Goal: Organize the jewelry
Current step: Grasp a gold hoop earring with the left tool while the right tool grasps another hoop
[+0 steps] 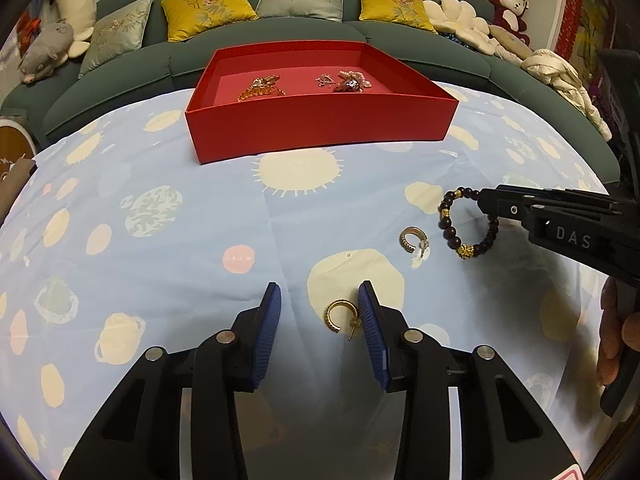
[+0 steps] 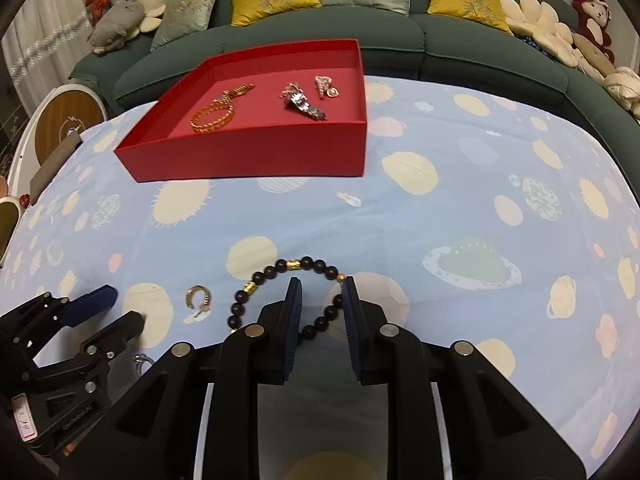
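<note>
Right, nearest first: my left gripper (image 1: 320,300) sat low over the blue planet-print cloth (image 1: 160,240), jaws apart and not clamping anything. A gold hoop earring (image 1: 339,316) lay on the cloth between the fingers, right against the inner face of the right-hand blue pad (image 1: 370,332); I couldn't tell if it actually touched. The left-hand pad stood well clear of it.

My right gripper (image 2: 320,296) had its narrow-set jaws astride one side of the dark bead bracelet (image 2: 288,272), beads between the pads. Whether the pads pressed on them, I couldn't tell. The bracelet's gold spacer beads faced away from me, the loop lying flat on the cloth.

Between the two grippers a second hoop earring (image 1: 412,240), darker gold, rested on the cloth just beside the bracelet, apart from both tools.

Further back stood the red tray (image 2: 248,156), holding a gold chain (image 2: 212,114) on its left, a metal watch band (image 2: 300,102) mid-tray, and a small pinkish piece (image 2: 326,86) behind it.

Beyond that, the green sofa (image 2: 460,40) with cushions and plush toys.
</note>
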Demonstrator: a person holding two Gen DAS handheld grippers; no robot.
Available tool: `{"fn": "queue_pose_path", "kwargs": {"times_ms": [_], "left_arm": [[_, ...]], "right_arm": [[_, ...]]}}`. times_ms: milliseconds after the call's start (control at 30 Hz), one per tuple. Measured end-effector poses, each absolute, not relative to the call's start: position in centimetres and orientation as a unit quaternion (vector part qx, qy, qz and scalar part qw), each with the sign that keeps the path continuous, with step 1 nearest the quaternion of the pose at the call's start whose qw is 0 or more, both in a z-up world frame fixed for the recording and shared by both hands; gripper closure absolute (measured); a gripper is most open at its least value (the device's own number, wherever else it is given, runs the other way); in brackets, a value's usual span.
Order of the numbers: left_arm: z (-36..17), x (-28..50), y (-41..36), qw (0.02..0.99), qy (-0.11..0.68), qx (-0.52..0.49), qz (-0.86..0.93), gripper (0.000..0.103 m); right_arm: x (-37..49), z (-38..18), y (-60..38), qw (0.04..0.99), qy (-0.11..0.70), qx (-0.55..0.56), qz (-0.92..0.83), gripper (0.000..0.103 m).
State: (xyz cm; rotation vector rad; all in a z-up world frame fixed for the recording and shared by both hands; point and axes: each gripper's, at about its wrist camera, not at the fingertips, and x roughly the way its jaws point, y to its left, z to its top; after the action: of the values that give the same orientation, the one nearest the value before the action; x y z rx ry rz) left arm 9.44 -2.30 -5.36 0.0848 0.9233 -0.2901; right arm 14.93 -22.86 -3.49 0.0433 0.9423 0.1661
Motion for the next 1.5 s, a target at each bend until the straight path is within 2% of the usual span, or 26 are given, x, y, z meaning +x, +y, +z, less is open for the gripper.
{"fn": "queue_pose_path", "kwargs": {"times_ms": [167, 267, 667, 867, 1100, 1433, 1500], "left_arm": [[-5.4, 9.5, -2.3, 0.886, 0.441, 0.043, -0.138, 0.083], [-5.3, 9.6, -2.2, 0.886, 0.442, 0.041, -0.137, 0.087], [-5.3, 9.4, -1.5, 0.88, 0.448, 0.027, -0.153, 0.084], [-5.2, 8.9, -1.6, 0.878, 0.449, 0.026, -0.165, 0.073], [-5.2, 8.1, -1.4, 0.877, 0.448, 0.03, -0.17, 0.068], [-5.4, 7.8, -1.8, 0.883, 0.436, 0.049, -0.165, 0.071], [-5.4, 7.7, -1.8, 0.884, 0.434, 0.05, -0.168, 0.083]], "right_arm": [[14.1, -2.7, -20.1, 0.885, 0.442, 0.006, 0.145, 0.082], [14.0, -3.1, -18.4, 0.88, 0.446, -0.011, 0.165, 0.082], [14.8, -4.9, -15.9, 0.869, 0.46, -0.038, 0.177, 0.082], [14.7, -4.9, -15.8, 0.87, 0.459, -0.039, 0.175, 0.083], [14.0, -4.6, -16.2, 0.869, 0.459, -0.036, 0.18, 0.086], [13.5, -3.8, -16.8, 0.873, 0.453, -0.028, 0.182, 0.086], [13.6, -3.7, -16.9, 0.873, 0.452, -0.026, 0.181, 0.086]]}}
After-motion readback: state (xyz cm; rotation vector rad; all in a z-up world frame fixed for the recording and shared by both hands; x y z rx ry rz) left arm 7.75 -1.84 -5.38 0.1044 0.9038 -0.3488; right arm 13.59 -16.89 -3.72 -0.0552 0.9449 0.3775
